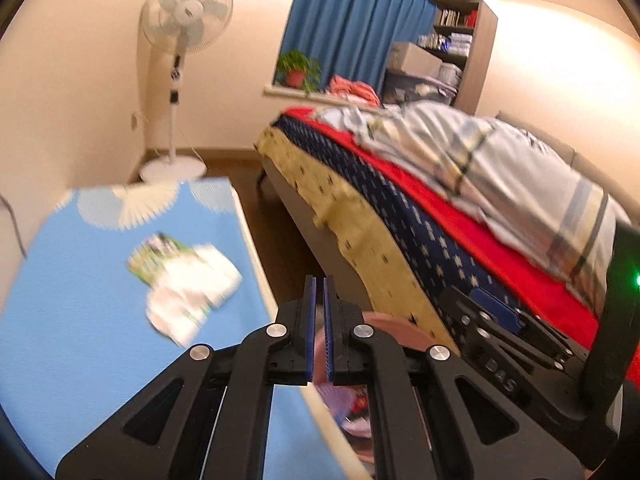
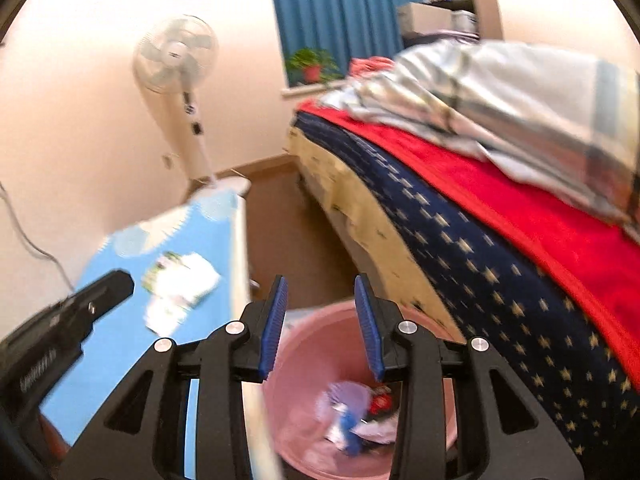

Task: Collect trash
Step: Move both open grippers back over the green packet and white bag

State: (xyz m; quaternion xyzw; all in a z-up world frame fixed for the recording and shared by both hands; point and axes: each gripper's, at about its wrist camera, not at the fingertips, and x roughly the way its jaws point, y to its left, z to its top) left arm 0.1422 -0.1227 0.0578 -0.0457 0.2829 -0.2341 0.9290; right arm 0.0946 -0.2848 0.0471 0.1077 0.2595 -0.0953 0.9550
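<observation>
Crumpled white paper with a green-and-white wrapper [image 1: 188, 280] [image 2: 180, 284] lies on the blue table top [image 1: 72, 300] [image 2: 120, 340]. My left gripper [image 1: 319, 280] hangs over the table's right edge, shut, with nothing between its blue pads. It shows at the left of the right wrist view [image 2: 116, 284]. My right gripper [image 2: 320, 280] is open and holds nothing, above the pink bin [image 2: 304, 356] [image 1: 394, 326]. In the bin lie purple, blue and red scraps [image 2: 352, 412]. The right gripper also appears low on the right in the left wrist view [image 1: 494, 312].
A bed [image 1: 440, 208] with red, navy and checked covers fills the right side. A strip of wooden floor [image 1: 276, 248] runs between table and bed. A white standing fan [image 1: 184, 12] is in the far corner. A potted plant [image 1: 296, 68] sits under blue curtains.
</observation>
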